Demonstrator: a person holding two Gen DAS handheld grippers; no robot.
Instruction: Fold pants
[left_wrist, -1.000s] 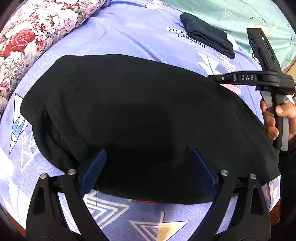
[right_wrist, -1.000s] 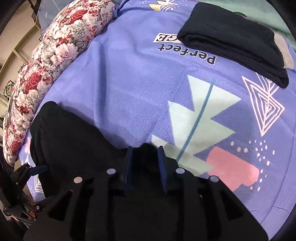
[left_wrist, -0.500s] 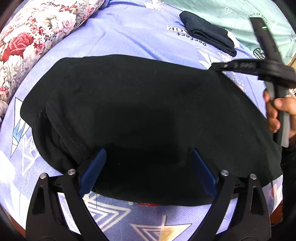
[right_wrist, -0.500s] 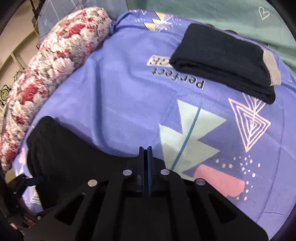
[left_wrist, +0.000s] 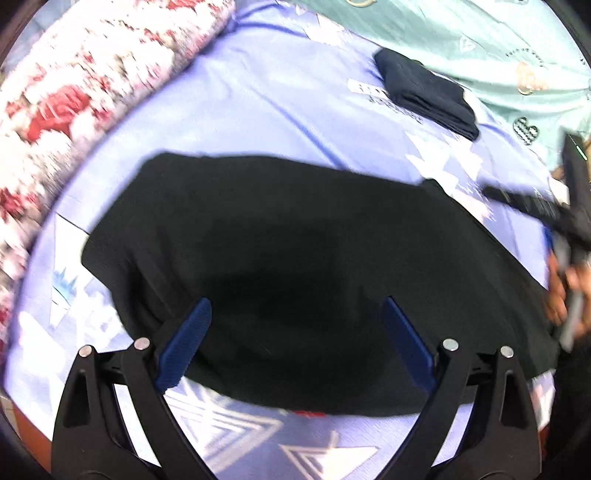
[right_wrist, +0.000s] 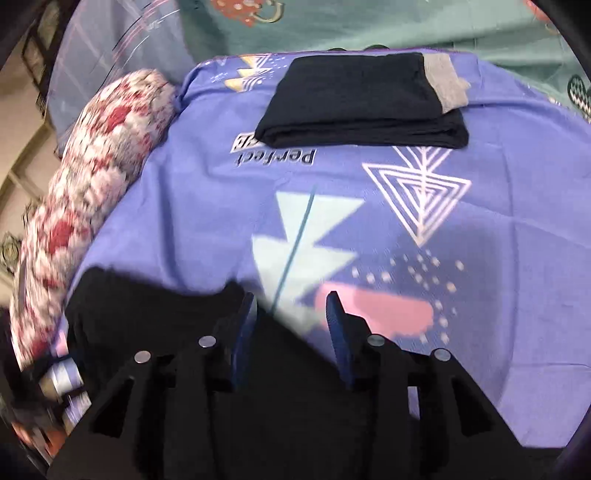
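Left wrist view: left gripper (left_wrist: 293, 339) tilted down, jaws spread wide, empty, over black pants (left_wrist: 295, 266) folded flat on the purple bedsheet (left_wrist: 280, 96). Right hand (left_wrist: 563, 291) blurred at frame edge.

Right wrist view: right gripper (right_wrist: 291, 325) angled down, jaws opening, nothing pinched; pants corner beneath. Folded dark garment (right_wrist: 365, 103) lies well apart. Motion blur throughout.

- pants (left_wrist: 295, 240): matt black cloth, soft knit look
- bedsheet (right_wrist: 207, 206): smooth printed cloth
- left gripper (left_wrist: 295, 347): matt black plastic, ribbed blue pads, shiny metal pins
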